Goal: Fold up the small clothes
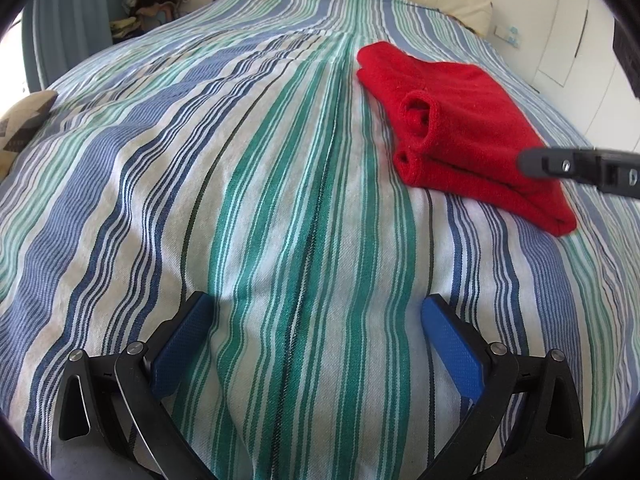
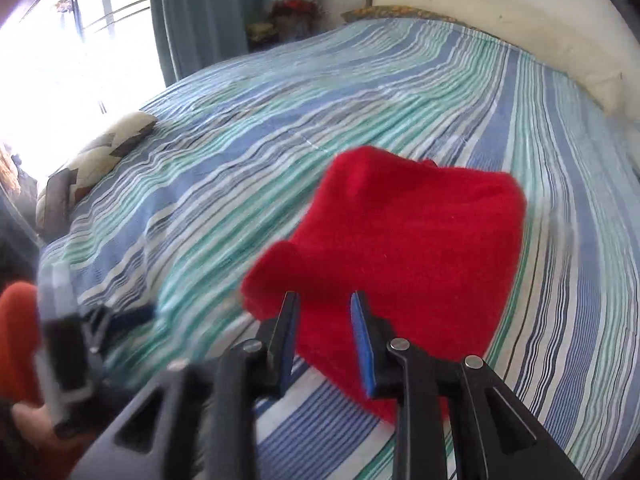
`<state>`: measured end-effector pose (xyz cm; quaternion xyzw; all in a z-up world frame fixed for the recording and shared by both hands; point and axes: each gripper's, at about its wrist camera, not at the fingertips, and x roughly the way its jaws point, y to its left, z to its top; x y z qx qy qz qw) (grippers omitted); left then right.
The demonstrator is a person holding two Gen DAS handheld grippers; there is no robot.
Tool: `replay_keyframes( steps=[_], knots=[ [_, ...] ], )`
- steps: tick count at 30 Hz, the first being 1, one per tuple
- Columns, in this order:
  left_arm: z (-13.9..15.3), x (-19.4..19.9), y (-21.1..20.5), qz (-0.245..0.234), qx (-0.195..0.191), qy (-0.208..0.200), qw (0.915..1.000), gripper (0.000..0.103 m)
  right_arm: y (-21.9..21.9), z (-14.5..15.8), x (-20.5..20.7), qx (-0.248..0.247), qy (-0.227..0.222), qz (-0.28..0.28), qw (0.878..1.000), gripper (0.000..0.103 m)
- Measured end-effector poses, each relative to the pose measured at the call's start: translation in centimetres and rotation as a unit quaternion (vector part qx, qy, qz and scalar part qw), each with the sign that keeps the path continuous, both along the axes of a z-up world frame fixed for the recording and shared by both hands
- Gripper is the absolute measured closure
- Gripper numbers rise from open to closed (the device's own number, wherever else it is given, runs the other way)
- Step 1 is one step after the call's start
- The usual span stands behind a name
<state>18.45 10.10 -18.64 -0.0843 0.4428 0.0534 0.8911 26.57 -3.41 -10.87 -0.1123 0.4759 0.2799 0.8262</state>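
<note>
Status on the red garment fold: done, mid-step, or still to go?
Looks done: red garment lies folded in layers on the striped bedspread. In hand: nothing; the left gripper is wide open over bare cover, and the right gripper stands slightly open above the garment. Left: possibly tidying; no other unfolded clothes on the bed.

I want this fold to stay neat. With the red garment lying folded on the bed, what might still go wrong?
1. The right gripper is over the red garment's near edge with its fingers slightly apart; a snag could drag the top layer open.
2. The rolled sleeve sits loosely on top and may unroll.
3. The striped bedspread is rumpled, so the stack may slump.
</note>
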Motion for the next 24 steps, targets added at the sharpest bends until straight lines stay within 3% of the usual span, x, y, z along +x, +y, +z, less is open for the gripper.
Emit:
replay_keyframes(
  steps=[3, 4, 9, 13, 16, 19, 21, 24],
  knots=[
    [0.0, -0.1, 0.1, 0.0, -0.004, -0.003, 1.0, 0.0, -2.5, -5.2, 0.4, -0.02, 0.089, -0.024, 0.996, 0.076],
    [0.1, -0.2, 0.2, 0.0, -0.006, -0.004, 1.0, 0.0, -3.1, -5.6, 0.2, -0.015, 0.09, -0.024, 0.996, 0.076],
    [0.0, -0.1, 0.1, 0.0, 0.001, 0.0, 1.0, 0.0, -3.6, -0.8, 1.9, 0.016, 0.043, -0.03, 0.998, 0.076],
    [0.0, -0.1, 0.0, 0.0, 0.001, -0.001, 1.0, 0.0, -4.0, 2.9, 7.8, 0.023, -0.014, -0.062, 0.998, 0.071],
    [0.0, -0.1, 0.0, 0.0, 0.002, 0.0, 1.0, 0.0, -4.7, 2.0, 12.9, 0.021, -0.007, -0.119, 0.993, 0.071],
    [-0.1, 0.1, -0.2, 0.0, 0.005, 0.002, 1.0, 0.0, -6.1, -2.5, 15.8, 0.002, 0.039, -0.182, 0.983, 0.07],
    [-0.1, 0.1, -0.3, 0.001, 0.007, 0.002, 1.0, 0.0, -6.6, -5.6, 15.8, -0.011, 0.079, -0.194, 0.978, 0.07],
    [-0.1, 0.1, -0.3, 0.002, 0.006, 0.001, 1.0, 0.0, -6.8, -3.7, 13.6, 0.0, 0.015, -0.186, 0.982, 0.07]
  ],
)
